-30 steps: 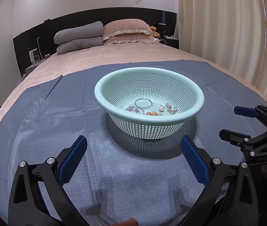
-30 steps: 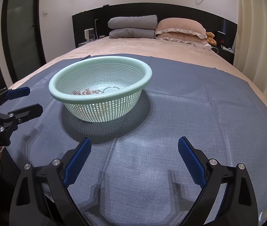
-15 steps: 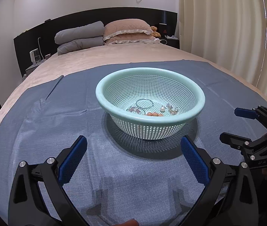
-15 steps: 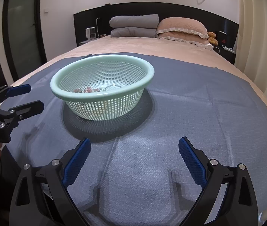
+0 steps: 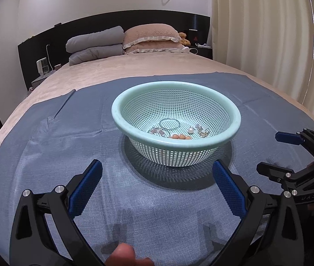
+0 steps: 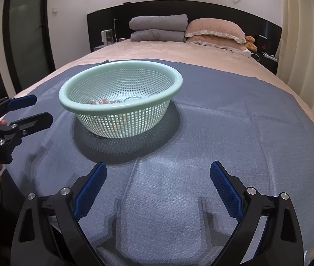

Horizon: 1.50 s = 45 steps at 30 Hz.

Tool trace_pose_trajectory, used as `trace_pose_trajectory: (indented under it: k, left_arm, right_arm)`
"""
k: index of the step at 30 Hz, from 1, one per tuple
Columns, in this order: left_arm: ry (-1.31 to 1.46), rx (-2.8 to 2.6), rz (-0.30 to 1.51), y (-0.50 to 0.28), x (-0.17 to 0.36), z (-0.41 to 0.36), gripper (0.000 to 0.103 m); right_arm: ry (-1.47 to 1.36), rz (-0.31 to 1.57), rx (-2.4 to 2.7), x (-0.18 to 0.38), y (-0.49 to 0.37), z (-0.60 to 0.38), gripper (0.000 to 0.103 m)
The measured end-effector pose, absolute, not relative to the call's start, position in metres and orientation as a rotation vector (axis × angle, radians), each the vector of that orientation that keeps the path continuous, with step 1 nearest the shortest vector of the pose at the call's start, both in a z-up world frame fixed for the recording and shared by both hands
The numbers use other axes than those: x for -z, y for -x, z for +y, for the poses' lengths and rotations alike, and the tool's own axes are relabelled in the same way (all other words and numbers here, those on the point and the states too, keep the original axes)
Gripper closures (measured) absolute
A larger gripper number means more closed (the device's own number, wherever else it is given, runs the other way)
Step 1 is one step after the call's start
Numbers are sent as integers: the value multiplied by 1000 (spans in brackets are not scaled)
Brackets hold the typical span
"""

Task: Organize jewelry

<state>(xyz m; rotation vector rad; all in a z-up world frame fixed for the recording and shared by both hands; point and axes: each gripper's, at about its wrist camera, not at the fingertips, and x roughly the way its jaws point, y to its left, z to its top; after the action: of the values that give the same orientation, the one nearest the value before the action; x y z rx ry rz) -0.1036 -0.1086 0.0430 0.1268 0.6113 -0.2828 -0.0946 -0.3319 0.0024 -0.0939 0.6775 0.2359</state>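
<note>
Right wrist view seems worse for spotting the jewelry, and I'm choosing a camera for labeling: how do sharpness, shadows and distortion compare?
Left wrist view: sharp, looks down into the basket, jewelry distinct. Right wrist view: basket seen lower, rim hides most pieces. Both: strong fisheye bending, dark shadow ring beneath the basket on the blue cloth.

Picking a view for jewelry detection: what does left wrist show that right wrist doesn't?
Left wrist only: separate pieces in the basket: thin bangle, white pearl, orange beads; also the open right gripper.
Right wrist only: the open left gripper, with the jewelry mostly hidden behind the rim.
Both: basket on the blue cloth, pillows.
</note>
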Motion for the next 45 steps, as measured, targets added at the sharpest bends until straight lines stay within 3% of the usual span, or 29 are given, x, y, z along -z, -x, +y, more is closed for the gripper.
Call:
trace_pose_trajectory:
  k: [45]
  left_arm:
    - [-129,222,587,104,-36,-111,6]
  right_arm:
    - [112,682,-233,-2,100,-329,13]
